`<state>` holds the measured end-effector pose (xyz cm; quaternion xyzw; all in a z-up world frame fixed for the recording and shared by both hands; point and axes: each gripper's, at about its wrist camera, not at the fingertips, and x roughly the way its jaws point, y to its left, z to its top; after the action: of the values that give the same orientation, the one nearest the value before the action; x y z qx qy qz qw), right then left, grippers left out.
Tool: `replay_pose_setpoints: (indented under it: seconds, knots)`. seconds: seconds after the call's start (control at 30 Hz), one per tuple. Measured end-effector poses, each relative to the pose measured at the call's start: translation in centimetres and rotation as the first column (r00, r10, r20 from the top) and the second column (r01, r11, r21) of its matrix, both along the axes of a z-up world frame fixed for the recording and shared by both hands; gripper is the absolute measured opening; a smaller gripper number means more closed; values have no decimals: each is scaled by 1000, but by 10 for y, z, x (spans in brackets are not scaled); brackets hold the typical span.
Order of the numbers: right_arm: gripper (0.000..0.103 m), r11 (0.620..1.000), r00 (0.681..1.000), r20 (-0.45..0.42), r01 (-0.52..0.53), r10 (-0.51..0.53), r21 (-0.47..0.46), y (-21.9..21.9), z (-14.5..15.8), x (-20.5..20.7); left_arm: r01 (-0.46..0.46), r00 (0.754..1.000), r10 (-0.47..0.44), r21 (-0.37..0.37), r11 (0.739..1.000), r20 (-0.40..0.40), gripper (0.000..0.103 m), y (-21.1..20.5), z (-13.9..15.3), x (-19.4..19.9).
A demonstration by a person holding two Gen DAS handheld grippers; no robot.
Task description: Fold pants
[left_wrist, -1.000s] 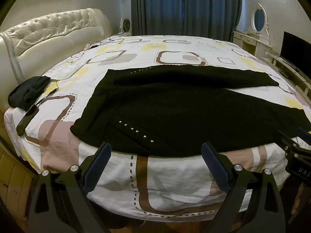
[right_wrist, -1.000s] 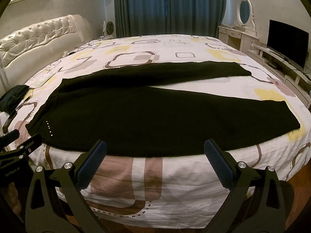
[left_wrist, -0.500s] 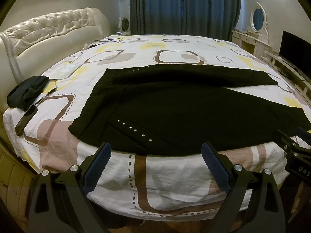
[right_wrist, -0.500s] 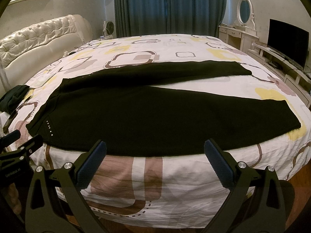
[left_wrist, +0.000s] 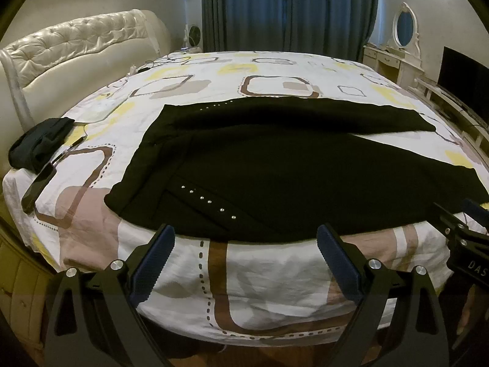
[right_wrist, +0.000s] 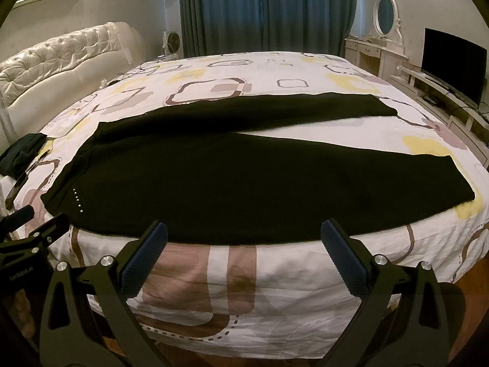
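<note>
Black pants [left_wrist: 275, 165] lie spread flat on the patterned bed sheet, waist to the left, the two legs running right and splayed apart; they also show in the right wrist view [right_wrist: 232, 171]. A row of small studs marks the near pocket. My left gripper [left_wrist: 246, 241] is open and empty, just short of the pants' near edge by the waist. My right gripper [right_wrist: 244, 238] is open and empty, just short of the near leg's edge. Each gripper shows at the other view's side edge.
The bed [left_wrist: 275, 275] fills both views, its near edge just under the grippers. A dark bundle of cloth [left_wrist: 39, 146] and a phone [left_wrist: 39, 186] lie at the left corner. A padded headboard [left_wrist: 76, 49] is at the left; a dresser and TV [right_wrist: 452, 61] at the right.
Both grippers have crept slightly nearer and a little lower toward the bed's edge. The pants have not moved.
</note>
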<state>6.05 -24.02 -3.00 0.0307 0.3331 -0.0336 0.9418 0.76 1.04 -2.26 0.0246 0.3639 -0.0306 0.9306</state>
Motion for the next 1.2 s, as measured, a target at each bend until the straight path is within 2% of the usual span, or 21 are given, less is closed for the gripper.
replay_pose_setpoints:
  seconds: [0.57,0.77,0.97,1.1,1.2]
  knots:
    - [101,1000,1000,-2,1,-1,4,3,-5,-1,3,1000,-3,7,1000,-5,93,-1,1,0]
    - [101,1000,1000,-2,-13,13,-3,7,-7,2,34,999,-33,5,999,-20,93,-2,2,9]
    - [101,999,999,2,-42,42,-9,8,1,27,96,995,-95,18,995,-13,93,7,14,46]
    - [101,999,999,5,-49,49,0,5,10,50,196,978,-200,-80,977,-56,93,30,19,88]
    - [101,998,998,2,-63,63,0,4,16,67,225,970,-229,-54,973,-79,93,48,18,122]
